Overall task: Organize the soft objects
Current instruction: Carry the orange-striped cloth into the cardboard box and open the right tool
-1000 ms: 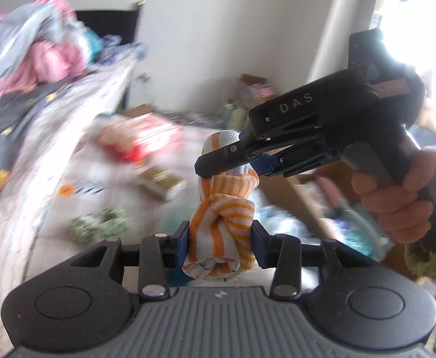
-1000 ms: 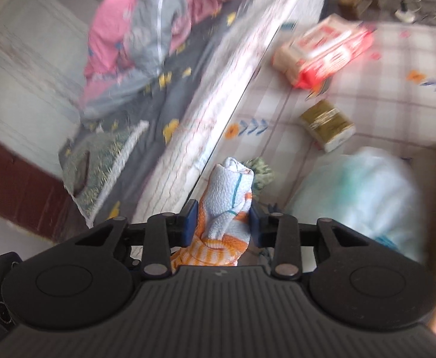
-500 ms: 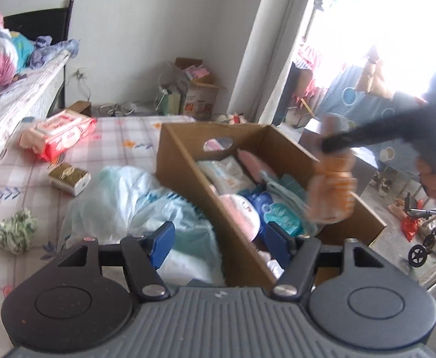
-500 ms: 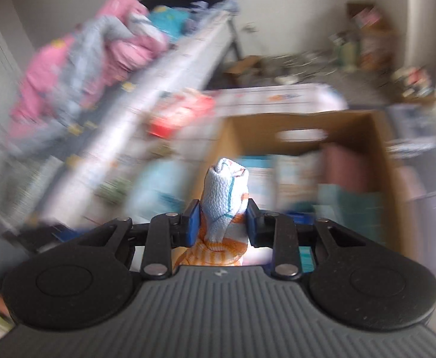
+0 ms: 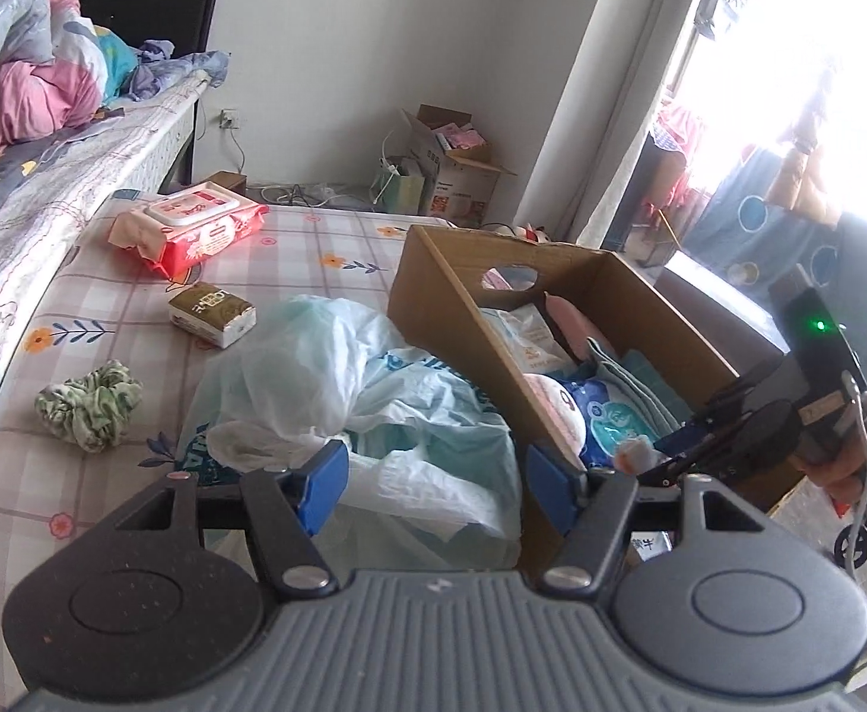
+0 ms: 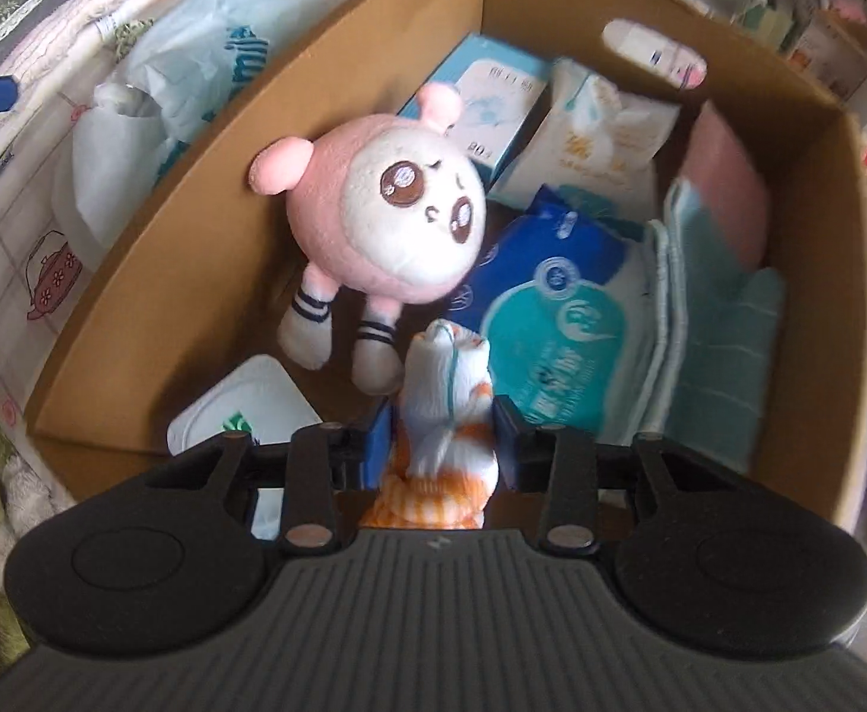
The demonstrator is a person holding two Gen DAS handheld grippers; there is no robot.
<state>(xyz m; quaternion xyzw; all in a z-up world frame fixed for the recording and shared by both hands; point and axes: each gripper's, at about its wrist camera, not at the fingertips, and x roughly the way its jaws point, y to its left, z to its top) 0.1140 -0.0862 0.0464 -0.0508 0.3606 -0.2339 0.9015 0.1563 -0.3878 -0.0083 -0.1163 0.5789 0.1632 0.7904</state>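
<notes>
Cardboard box [image 6: 819, 225] is sitting on a checked, flower-printed mat [image 5: 107, 308], beside a bed [image 5: 47, 178] that is carrying crumpled pink and blue bedding. Right gripper [image 6: 442, 433] is hanging over the near end of the box, its blue-padded fingers [image 6: 378, 436] clamping a rolled orange-and-white striped sock bundle [image 6: 445, 415] between them; the bundle is pointing down into the box, just beside the feet of a pink round-headed plush toy [image 6: 386, 225] that is leaning against the left wall. Further contents are crowding the box floor: a blue-and-teal tissue pack [image 6: 552, 356], a folded teal cloth [image 6: 724, 326] along the right wall, a white wipes pack [image 6: 605, 142], a light blue carton [image 6: 486, 101] and a white lidded pack [image 6: 243, 403] in the near corner. In the left wrist view, the right gripper [image 5: 664, 463] is showing as a dark shape low over the box's [image 5: 463, 308] near end, held by the person's hand [image 5: 866, 445]. Left gripper [image 5: 436, 483] is standing with its fingers spread wide, holding nothing, over a crumpled pale blue plastic bag [image 5: 326, 368] that is lying against the box's outer wall. Elsewhere on the mat are lying a green scrunched cloth [image 5: 89, 403], a gold-wrapped tissue pack [image 5: 210, 314] and a red wipes pack [image 5: 196, 225], all well apart from the box.
</notes>
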